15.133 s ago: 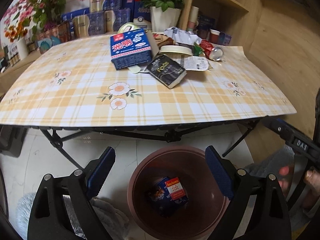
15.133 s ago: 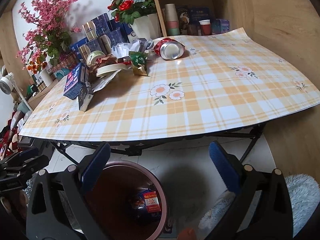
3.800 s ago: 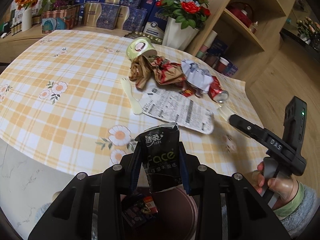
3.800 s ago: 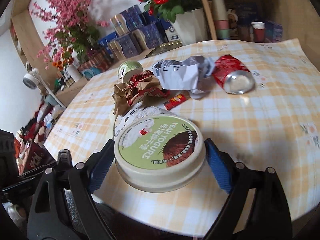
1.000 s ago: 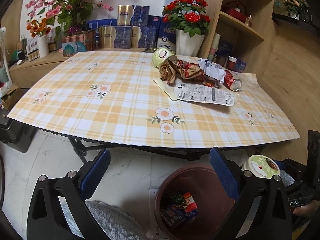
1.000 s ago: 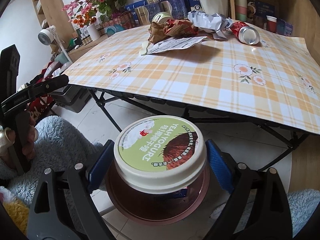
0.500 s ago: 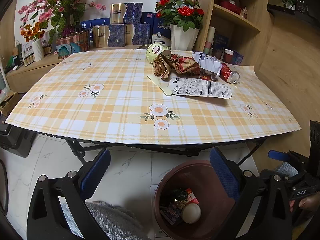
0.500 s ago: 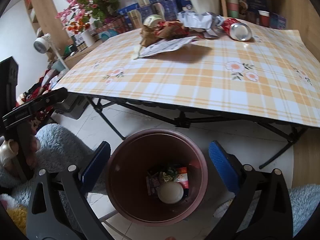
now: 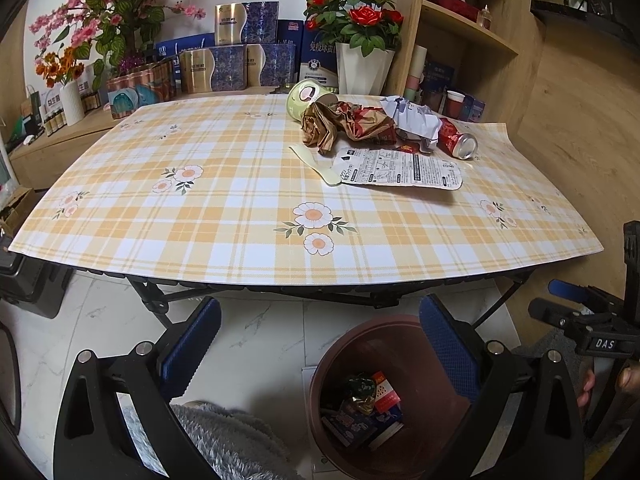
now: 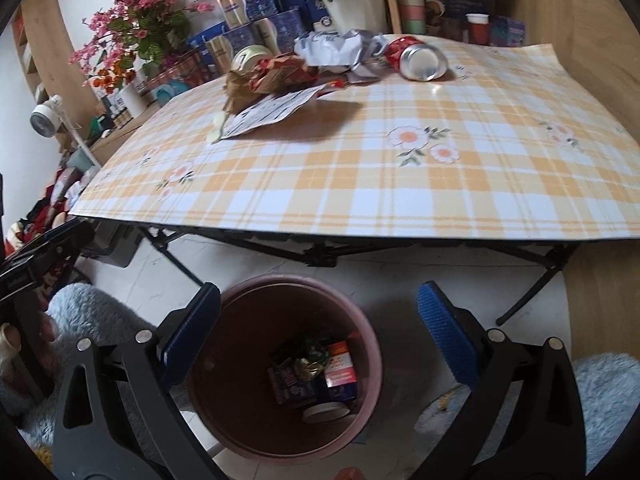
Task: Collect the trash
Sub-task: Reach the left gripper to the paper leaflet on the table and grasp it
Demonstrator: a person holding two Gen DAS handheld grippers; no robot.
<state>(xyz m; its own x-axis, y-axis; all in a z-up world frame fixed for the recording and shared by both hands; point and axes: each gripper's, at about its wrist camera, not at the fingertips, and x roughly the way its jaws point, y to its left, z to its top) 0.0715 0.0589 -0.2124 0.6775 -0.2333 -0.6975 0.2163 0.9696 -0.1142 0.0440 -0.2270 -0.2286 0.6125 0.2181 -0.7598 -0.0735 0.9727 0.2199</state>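
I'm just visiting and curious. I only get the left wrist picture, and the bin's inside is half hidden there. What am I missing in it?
Observer: The right wrist view shows a round white tub on the bottom of the bin, next to the packets.
Operator: Is the right gripper carrying anything?
Observer: No. The right gripper is above the bin, its jaws have just been opening, and nothing is between them.
Operator: Who holds my camera?
Observer: A hand, seen at that view's left edge, holds the left gripper.
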